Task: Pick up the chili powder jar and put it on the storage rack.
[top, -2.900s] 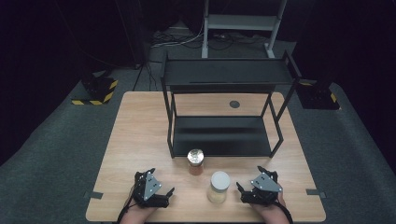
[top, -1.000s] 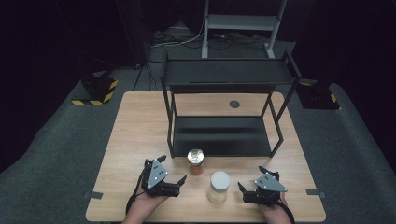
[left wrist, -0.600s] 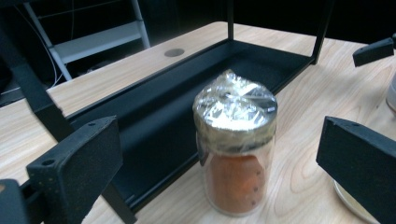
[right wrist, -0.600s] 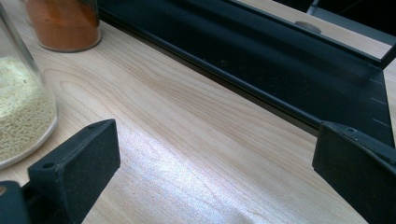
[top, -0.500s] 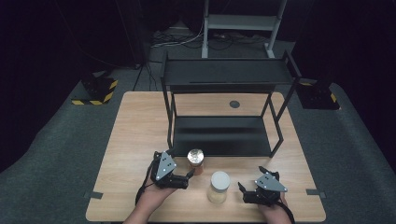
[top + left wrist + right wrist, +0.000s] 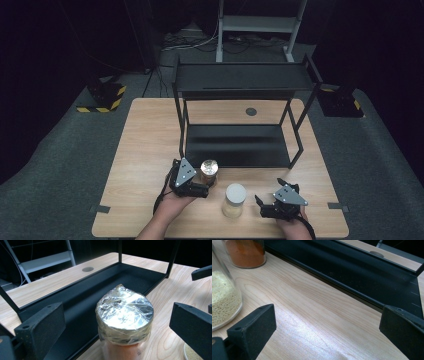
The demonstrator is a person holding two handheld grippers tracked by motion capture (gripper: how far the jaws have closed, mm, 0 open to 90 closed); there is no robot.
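No label or writing can be read on either of the two jars on the bench [image 6: 145, 150], both just in front of the black rack [image 6: 240, 82]. The left gripper [image 6: 202, 181] has its jaws wide open either side of the foil-topped orange jar [image 6: 124, 315], not touching it. The right gripper [image 6: 267, 199], jaws wide open and empty, rests on the bench beside the pale grain jar [image 6: 234, 200].

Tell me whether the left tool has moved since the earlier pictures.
Yes. The left tool has moved forward and rightward toward the black shelf, now straddling the foil-topped jar.
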